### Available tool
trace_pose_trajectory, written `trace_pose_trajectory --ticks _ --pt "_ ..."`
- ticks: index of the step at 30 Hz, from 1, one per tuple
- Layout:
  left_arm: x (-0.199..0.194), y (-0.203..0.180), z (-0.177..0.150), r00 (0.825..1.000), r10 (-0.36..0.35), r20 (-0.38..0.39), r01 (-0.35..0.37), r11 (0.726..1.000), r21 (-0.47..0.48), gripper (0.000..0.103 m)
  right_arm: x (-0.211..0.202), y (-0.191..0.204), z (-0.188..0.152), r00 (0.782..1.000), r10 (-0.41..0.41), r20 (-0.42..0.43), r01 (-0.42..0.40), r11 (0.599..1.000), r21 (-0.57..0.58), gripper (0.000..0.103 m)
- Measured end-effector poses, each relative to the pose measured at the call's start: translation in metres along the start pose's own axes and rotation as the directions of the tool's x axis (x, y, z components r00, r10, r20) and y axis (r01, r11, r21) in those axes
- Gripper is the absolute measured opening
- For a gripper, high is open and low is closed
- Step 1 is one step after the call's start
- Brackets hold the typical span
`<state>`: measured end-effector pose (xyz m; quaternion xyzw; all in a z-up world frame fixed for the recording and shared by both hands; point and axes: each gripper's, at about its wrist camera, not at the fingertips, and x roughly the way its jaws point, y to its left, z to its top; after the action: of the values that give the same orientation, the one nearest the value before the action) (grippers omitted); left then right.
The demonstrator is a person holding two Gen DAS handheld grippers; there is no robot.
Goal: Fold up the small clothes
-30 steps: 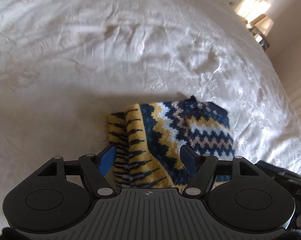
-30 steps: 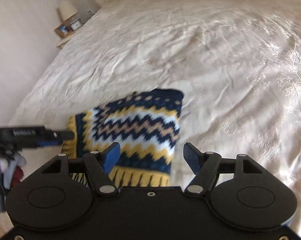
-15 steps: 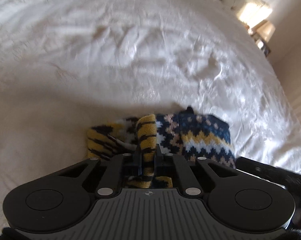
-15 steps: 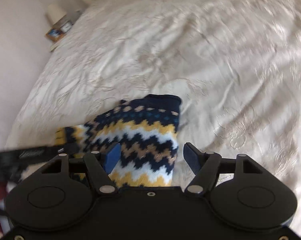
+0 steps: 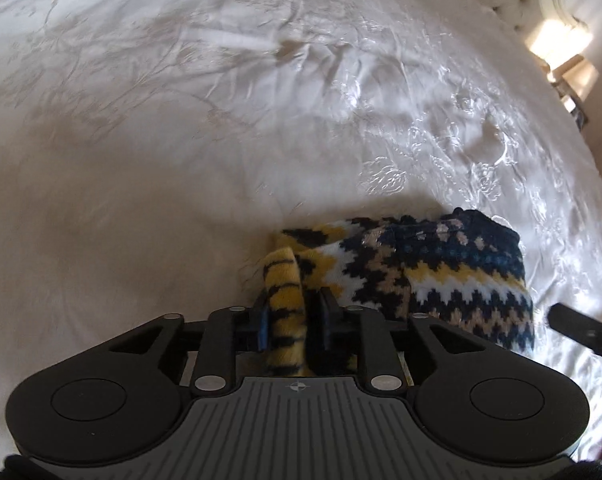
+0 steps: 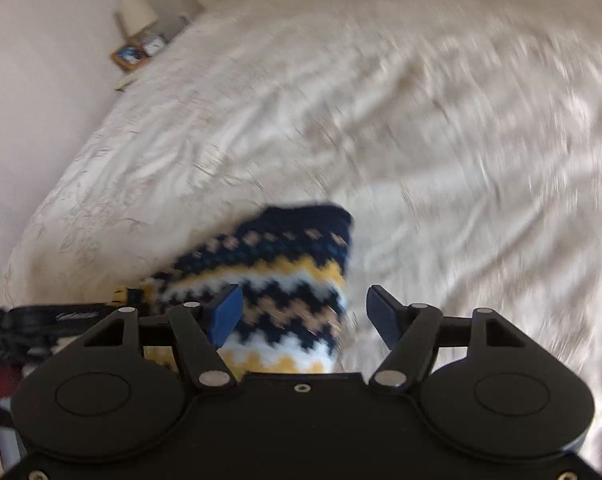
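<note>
Left jaws pinch the knit garment (image 5: 441,276)'s yellow edge — right jaws spread, closing over it.

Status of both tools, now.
Left tool: closed on the knit garment's yellow striped edge.
Right tool: open, holding nothing.

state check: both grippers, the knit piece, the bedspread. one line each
left gripper: shut on the yellow striped edge of the knit piece, jaws just eased slightly.
right gripper: open, closing a little, pads either side of the knit, not pressing.
knit piece: bunched, one edge lifted.
bedspread: wrinkled.
</note>
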<state>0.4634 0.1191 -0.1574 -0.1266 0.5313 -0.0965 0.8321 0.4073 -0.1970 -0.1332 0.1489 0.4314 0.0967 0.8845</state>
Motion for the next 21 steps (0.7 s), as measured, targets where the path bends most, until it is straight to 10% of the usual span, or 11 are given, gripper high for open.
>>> trace_pose_trajectory --ticks 3,12,18,21 --pt "0.0 -0.006 0.006 1.0 0.019 -0.007 -0.018 0.999 0.032 0.024 -0.004 0.017 0.003 0.999 0.043 0.019 -0.041 0.995 -0.09 0.03" --pt "0.006 -0.014 0.012 0.998 0.047 -0.031 -0.045 0.997 0.069 0.031 0.058 0.019 -0.003 0.988 -0.048 -0.149 0.022 0.986 -0.168 0.019" --pt "0.001 -0.016 0.014 0.997 0.063 -0.032 -0.06 0.994 0.089 0.043 0.06 0.019 0.0 0.986 -0.054 -0.159 0.022 0.98 -0.196 0.024" --pt "-0.015 -0.012 0.013 1.0 0.021 -0.017 -0.019 0.995 0.098 0.061 0.045 0.016 0.002 0.992 -0.019 -0.128 -0.003 0.986 -0.169 0.049"
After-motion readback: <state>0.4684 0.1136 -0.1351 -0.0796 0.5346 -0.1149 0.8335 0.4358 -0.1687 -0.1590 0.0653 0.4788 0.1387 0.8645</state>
